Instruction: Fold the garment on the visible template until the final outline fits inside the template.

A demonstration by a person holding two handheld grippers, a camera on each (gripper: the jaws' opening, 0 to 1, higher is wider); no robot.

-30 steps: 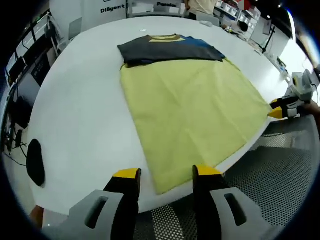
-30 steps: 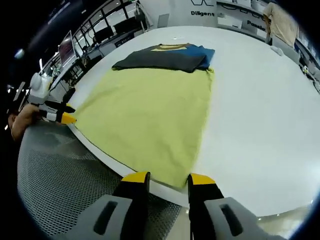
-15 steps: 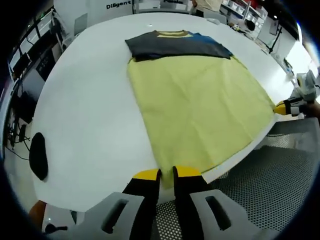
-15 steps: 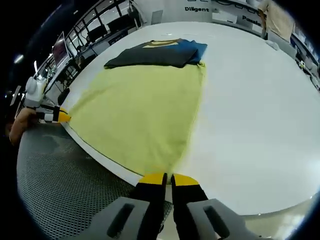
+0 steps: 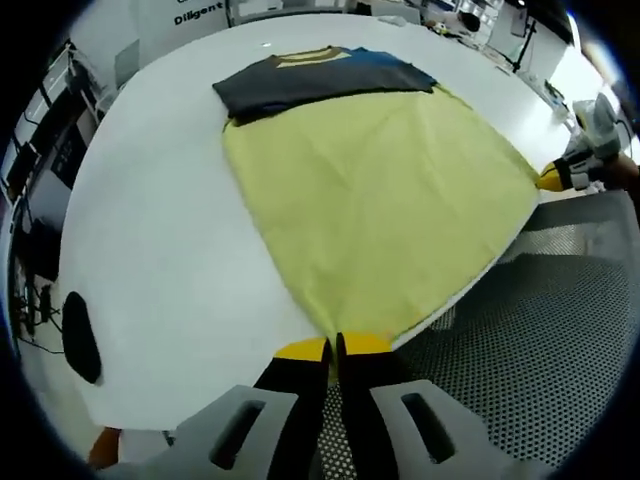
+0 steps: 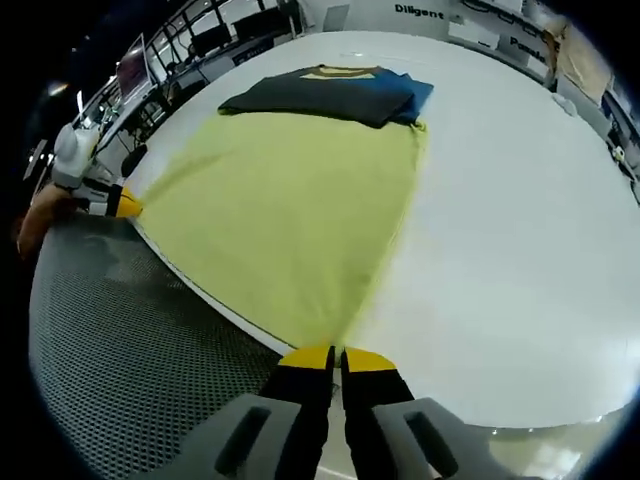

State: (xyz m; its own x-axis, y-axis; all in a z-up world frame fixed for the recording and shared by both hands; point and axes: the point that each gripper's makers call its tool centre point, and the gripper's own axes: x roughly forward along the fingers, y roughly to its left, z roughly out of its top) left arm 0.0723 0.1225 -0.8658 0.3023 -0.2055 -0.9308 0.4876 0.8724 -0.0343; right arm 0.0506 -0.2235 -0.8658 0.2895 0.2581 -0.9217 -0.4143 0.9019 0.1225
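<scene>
A large yellow cloth (image 5: 370, 190) (image 6: 290, 200) lies flat on the white table (image 5: 160, 230), reaching the near edge. A folded dark grey and blue garment (image 5: 320, 80) (image 6: 330, 92) with a yellow collar rests across the cloth's far end. My left gripper (image 5: 333, 346) is shut on the near left corner of the yellow cloth. My right gripper (image 6: 335, 353) is shut on the cloth's near right corner. Each gripper appears in the other's view at the table edge: the right gripper (image 5: 555, 178) and the left gripper (image 6: 120, 205). The cloth runs in slight creases toward both held corners.
A perforated metal floor (image 5: 540, 330) (image 6: 110, 350) lies below the table's near edge. A black oval object (image 5: 78, 338) sits at the table's left rim. Desks and monitors (image 6: 200, 40) stand beyond the table, and a person (image 6: 578, 55) is at the far side.
One second ago both grippers stood open at the cloth's near corners. Both have shut on those corners, and the cloth's edges now draw toward them.
</scene>
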